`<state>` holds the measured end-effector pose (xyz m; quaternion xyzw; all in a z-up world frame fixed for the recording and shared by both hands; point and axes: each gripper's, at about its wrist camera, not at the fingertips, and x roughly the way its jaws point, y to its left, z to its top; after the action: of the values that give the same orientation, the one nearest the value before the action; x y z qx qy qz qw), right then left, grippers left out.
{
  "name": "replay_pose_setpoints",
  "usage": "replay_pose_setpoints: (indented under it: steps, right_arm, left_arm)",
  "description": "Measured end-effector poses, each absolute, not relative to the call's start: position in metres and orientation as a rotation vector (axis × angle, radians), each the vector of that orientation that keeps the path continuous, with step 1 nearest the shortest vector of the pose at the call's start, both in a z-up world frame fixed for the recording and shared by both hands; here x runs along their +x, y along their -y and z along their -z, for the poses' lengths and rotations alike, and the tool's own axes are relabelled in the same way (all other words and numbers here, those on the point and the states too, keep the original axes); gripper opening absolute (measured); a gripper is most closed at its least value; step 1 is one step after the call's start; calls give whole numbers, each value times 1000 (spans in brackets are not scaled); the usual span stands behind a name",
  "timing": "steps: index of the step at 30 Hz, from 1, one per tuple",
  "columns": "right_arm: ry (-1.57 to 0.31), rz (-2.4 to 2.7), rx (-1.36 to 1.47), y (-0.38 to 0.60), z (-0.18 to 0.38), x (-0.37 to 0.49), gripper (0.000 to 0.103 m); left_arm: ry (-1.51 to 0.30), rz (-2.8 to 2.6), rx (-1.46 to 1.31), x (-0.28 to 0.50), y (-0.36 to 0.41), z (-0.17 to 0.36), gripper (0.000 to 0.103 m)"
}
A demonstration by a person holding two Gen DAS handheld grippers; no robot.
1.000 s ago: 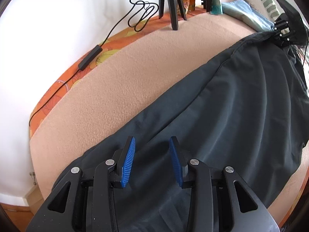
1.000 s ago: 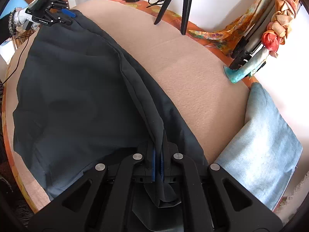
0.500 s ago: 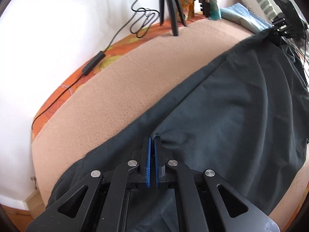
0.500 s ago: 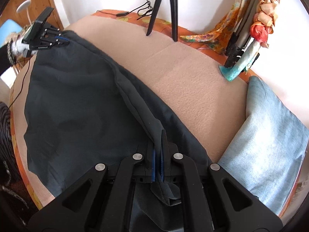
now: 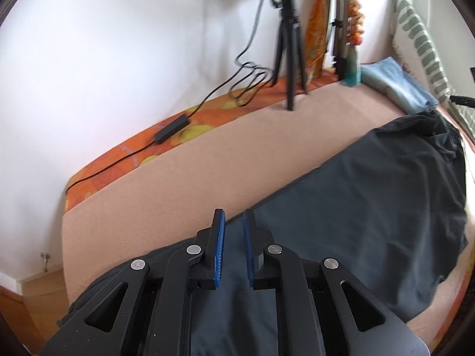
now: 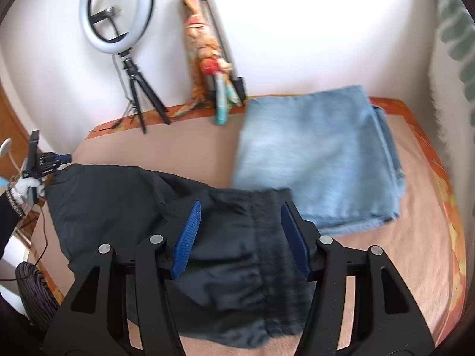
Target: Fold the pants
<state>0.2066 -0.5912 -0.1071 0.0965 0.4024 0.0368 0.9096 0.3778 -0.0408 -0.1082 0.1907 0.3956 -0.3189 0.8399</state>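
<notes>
Dark grey pants (image 5: pixel 371 207) lie flat on the beige blanket (image 5: pixel 207 163), folded lengthwise. My left gripper (image 5: pixel 234 237) is open a little, empty, just above the leg end of the pants. My right gripper (image 6: pixel 240 234) is wide open and empty over the elastic waistband (image 6: pixel 267 237) of the pants (image 6: pixel 118 201). The left gripper also shows at the far left in the right wrist view (image 6: pixel 44 163).
Folded light blue jeans (image 6: pixel 320 154) lie beside the waistband. A ring light on a tripod (image 6: pixel 118 29) and a second tripod (image 6: pixel 219 59) with an orange cloth stand at the wall. A black cable (image 5: pixel 172 124) runs along the orange sheet. A patterned pillow (image 5: pixel 421 41) is far right.
Both grippers have let go of the pants and opened. The pants now lie flat, and both grippers have lifted and tilted up.
</notes>
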Motion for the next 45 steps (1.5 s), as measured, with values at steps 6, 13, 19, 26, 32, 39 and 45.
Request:
replay_pose_setpoints:
  steps: [6,13,19,26,32,39,45]
  right_arm:
    - [-881,54,381,647,157,155,69]
    - [-933,-19,614,660,210,148,72]
    - [-916,-138,714,648,218,144,71]
    - [-850,-101,767,634,203,125,24]
    - [-755,-49,691,631,144,81,22]
    - [-1007,-66,523,615,193,75,37]
    - [-900,-73,527,651,172,79,63]
  left_arm:
    - [-832,914,357,316,108,91,29]
    - [-885,1141,379,241,183,103,29]
    - [-965,1239,440,203,222,128,29]
    - [-994,1270,451,194,233,130,29]
    - [-1001,1346,454,176,237,125,29]
    - [-1065,1410,553,152,255,151,30]
    - [-1097,1401,574,153,261,159,29]
